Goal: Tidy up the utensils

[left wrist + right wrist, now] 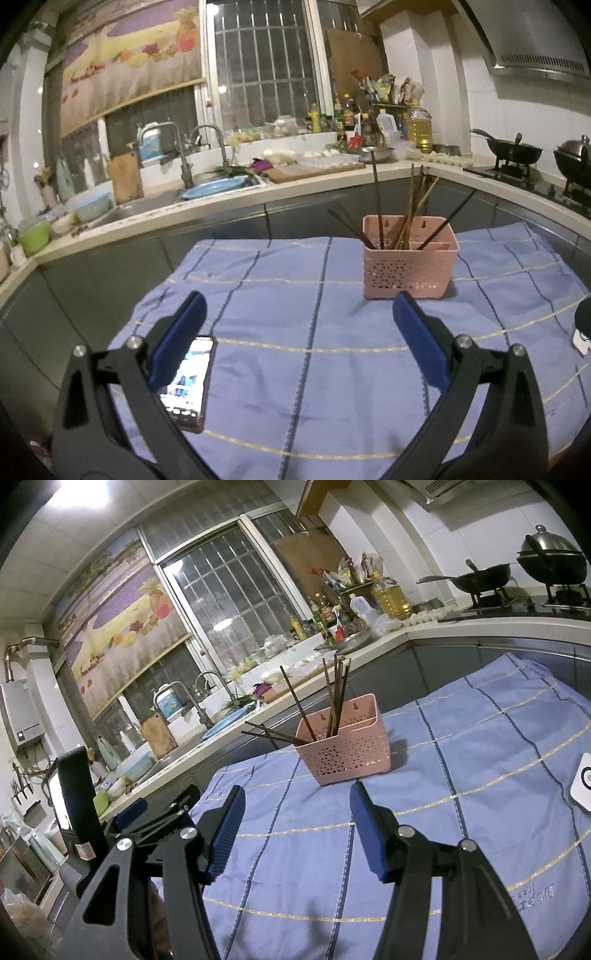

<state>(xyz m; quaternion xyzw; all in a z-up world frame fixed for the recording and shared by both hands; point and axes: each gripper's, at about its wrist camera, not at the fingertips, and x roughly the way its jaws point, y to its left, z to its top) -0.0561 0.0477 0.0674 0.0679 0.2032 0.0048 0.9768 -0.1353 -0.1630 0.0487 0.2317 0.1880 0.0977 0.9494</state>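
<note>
Pink basket is the landmark, standing on the blue checked cloth that covers the worktop. Chopsticks stand in the basket, most of them upright or leaning in its left compartment, a few splayed out low over the left rim, one dark stick leaning out to the right from the other compartment

Left gripper hovers in front of the basket, well apart from it, fingers spread wide, holding nothing. Right gripper also sits in front of the basket, nearer to it, fingers wide apart and empty

Phone lies screen-up on the cloth, front-left of the basket, partly under the left gripper's finger. Small white device rests to the basket's right

Judgement: no loose utensils show on the cloth, so gathering looks essentially done; what may remain is straightening the splayed sticks, or nothing at all
</note>
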